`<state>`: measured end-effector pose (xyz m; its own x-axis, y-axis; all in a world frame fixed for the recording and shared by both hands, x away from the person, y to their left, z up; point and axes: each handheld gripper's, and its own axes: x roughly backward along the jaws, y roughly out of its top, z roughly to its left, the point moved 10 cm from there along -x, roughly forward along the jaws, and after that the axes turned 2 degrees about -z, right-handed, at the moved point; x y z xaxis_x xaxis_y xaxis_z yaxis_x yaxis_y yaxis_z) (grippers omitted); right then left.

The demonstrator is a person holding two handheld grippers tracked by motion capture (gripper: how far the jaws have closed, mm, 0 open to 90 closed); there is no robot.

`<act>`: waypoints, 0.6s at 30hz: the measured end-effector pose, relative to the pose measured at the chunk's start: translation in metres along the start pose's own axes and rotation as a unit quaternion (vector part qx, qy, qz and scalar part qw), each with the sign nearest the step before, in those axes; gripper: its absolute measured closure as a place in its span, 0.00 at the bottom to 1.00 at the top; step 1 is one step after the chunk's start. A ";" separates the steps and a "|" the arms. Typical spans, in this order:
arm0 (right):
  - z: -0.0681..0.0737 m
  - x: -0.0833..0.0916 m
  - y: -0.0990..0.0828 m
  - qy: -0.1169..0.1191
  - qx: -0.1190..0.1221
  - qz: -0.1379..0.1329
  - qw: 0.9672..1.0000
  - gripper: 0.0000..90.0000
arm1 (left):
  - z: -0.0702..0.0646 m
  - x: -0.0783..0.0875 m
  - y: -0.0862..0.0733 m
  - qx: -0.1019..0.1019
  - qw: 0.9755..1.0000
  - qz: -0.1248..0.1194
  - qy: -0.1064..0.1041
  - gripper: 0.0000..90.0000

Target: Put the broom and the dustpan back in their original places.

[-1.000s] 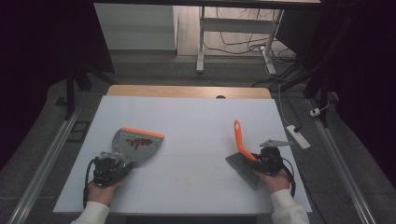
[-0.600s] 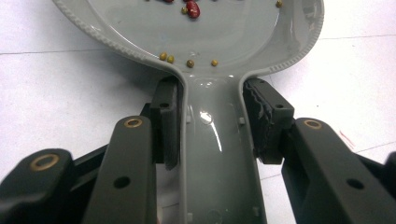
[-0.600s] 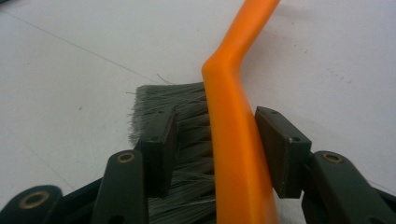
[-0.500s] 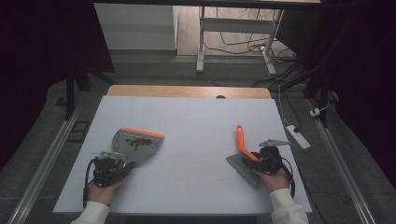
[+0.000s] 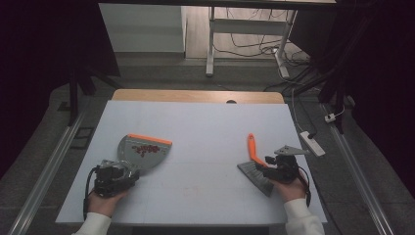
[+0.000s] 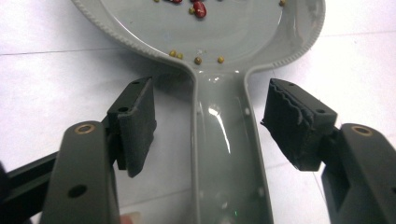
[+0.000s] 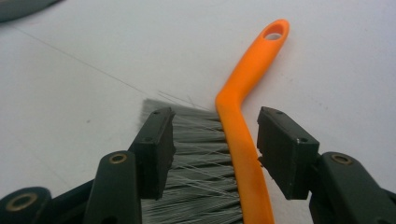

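A grey dustpan (image 5: 142, 147) with an orange front lip lies at the table's left, holding small red and yellow beans (image 6: 200, 8). Its handle (image 6: 226, 154) runs between the pads of my left gripper (image 5: 117, 172) (image 6: 208, 116), which is open with a gap on both sides. At the right lies a brush with an orange handle (image 5: 252, 148) (image 7: 243, 98) and grey bristles (image 5: 257, 175) (image 7: 196, 158). My right gripper (image 5: 270, 169) (image 7: 215, 140) is open astride the handle near the bristles, and its pads stand clear of it.
The white tabletop (image 5: 205, 127) has a wooden strip (image 5: 195, 96) along its far edge. A white power strip (image 5: 311, 143) lies just off the right edge. A desk frame (image 5: 211, 44) and cables stand on the floor beyond.
The brush handle, raised and tilted a second ago, has come down and now lies flat on the table. The left gripper and the dustpan have stayed put.
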<state>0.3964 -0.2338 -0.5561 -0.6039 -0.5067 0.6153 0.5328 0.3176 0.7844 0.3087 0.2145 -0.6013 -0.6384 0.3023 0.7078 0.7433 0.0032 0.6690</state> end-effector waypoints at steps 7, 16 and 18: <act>0.009 0.002 0.000 0.021 0.026 -0.007 0.999 0.53 | -0.010 0.017 0.007 -0.034 0.999 -0.027 -0.016 0.36; 0.023 0.000 -0.003 0.046 0.067 -0.005 0.997 0.54 | -0.030 0.023 0.016 -0.095 0.993 -0.046 -0.053 0.36; 0.026 0.000 -0.003 0.049 0.074 -0.005 0.996 0.54 | -0.033 0.020 0.016 -0.107 0.992 -0.041 -0.060 0.36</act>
<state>0.3797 -0.2142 -0.5569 -0.5437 -0.5840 0.6028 0.4298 0.4232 0.7976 0.3013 0.1888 -0.5684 -0.6561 0.4213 0.6261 0.6225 -0.1667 0.7646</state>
